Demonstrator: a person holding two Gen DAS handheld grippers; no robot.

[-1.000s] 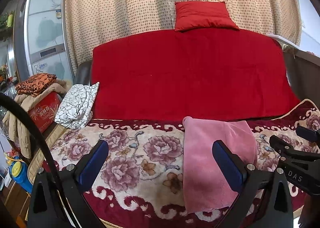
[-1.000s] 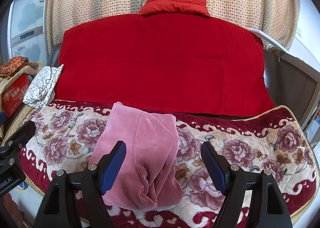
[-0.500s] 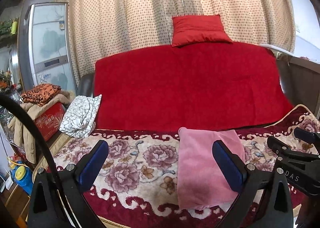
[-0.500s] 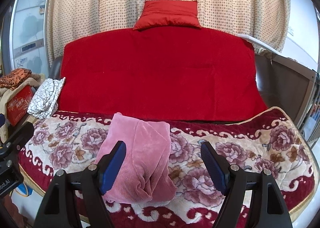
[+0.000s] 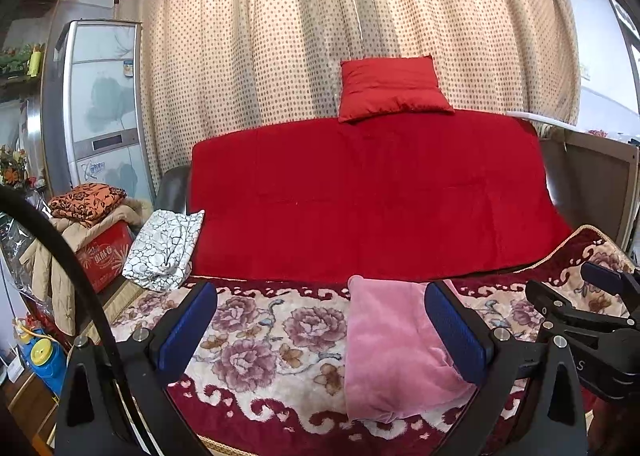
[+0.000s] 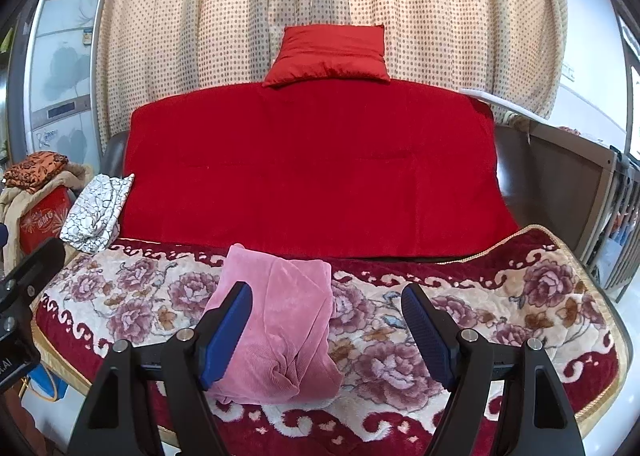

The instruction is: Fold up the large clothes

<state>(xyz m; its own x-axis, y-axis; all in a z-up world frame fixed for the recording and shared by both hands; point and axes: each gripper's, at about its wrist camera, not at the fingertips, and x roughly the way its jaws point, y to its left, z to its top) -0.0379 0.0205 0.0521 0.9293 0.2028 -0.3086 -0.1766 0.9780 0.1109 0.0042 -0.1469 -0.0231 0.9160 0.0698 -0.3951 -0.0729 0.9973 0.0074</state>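
Folded pink garment (image 6: 280,328) (near blanket (image 6: 500,320) front edge).

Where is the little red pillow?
The red pillow sits on top of the sofa's red back cover, against the dotted curtain, in both views.

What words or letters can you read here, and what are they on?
"AI": on the left hand-held gripper body, rest cut off.
"S": on the right hand-held gripper body, rest hidden.
Red box: gold characters, too blurred.
Tall white cabinet: logo and sticker, too small.
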